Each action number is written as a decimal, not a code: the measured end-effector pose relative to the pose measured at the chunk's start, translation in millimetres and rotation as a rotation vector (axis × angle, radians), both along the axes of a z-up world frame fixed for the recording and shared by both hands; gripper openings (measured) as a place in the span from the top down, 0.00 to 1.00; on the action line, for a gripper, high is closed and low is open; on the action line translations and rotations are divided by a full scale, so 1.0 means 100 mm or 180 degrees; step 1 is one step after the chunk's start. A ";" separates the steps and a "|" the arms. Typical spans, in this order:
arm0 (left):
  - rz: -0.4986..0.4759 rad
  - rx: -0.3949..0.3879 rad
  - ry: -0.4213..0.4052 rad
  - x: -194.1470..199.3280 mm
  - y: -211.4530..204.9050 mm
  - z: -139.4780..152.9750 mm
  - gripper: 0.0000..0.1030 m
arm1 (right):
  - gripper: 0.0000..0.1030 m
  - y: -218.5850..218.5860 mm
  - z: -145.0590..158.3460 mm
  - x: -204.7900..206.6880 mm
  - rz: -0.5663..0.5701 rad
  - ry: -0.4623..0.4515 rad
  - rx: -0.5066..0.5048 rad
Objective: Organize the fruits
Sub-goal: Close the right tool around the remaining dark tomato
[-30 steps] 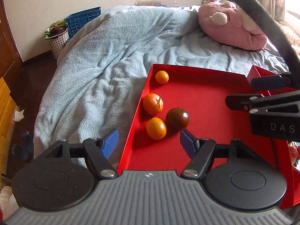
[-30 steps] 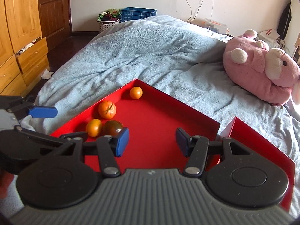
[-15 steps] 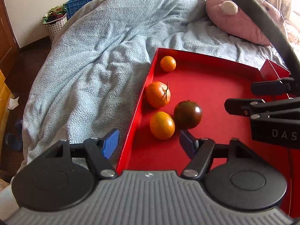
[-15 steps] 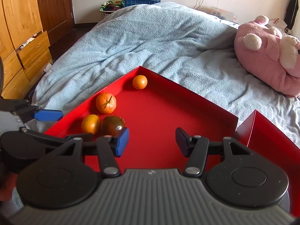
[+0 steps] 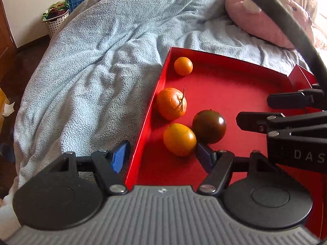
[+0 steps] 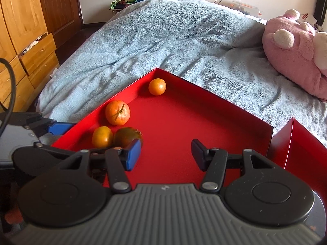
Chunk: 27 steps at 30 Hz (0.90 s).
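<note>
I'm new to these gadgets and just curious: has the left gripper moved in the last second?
Yes. The left gripper has closed in on the red tray: the smooth orange now sits near its open fingertips.

The left gripper (image 5: 163, 156) has come closer to the near orange (image 5: 179, 139), now at its 12 o'clock.

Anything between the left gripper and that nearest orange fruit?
No. In the left wrist view, only bare red tray floor separates the open left gripper from the smooth orange fruit.
</note>
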<state>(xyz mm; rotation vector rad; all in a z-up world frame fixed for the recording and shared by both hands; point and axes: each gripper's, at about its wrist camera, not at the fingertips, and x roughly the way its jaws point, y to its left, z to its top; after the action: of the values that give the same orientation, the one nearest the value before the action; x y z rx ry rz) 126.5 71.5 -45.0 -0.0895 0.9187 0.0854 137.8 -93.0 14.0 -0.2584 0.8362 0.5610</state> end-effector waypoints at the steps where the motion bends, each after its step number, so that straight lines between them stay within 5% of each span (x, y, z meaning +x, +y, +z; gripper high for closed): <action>1: -0.0005 -0.0012 0.0001 0.01 0.00 0.00 0.27 | 0.44 0.00 0.00 0.01 -0.0015 0.0014 0.0014; 5: -0.0040 -0.0028 -0.0009 0.06 0.00 -0.03 0.27 | 0.44 0.01 -0.02 0.05 -0.0045 0.0056 0.0041; 12: 0.0038 -0.0098 -0.0061 0.05 0.08 -0.04 0.46 | 0.44 0.09 -0.07 0.11 -0.0048 0.0183 0.0157; 27: 0.0015 -0.0149 -0.0061 0.04 0.10 -0.05 0.45 | 0.45 0.36 -0.24 0.24 0.0003 0.0452 0.0263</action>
<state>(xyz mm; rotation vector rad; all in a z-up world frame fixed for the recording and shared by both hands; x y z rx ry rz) 130.4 81.6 -49.7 -0.1358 0.9017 0.0675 161.6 -57.3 -10.1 -0.1447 0.9478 0.6186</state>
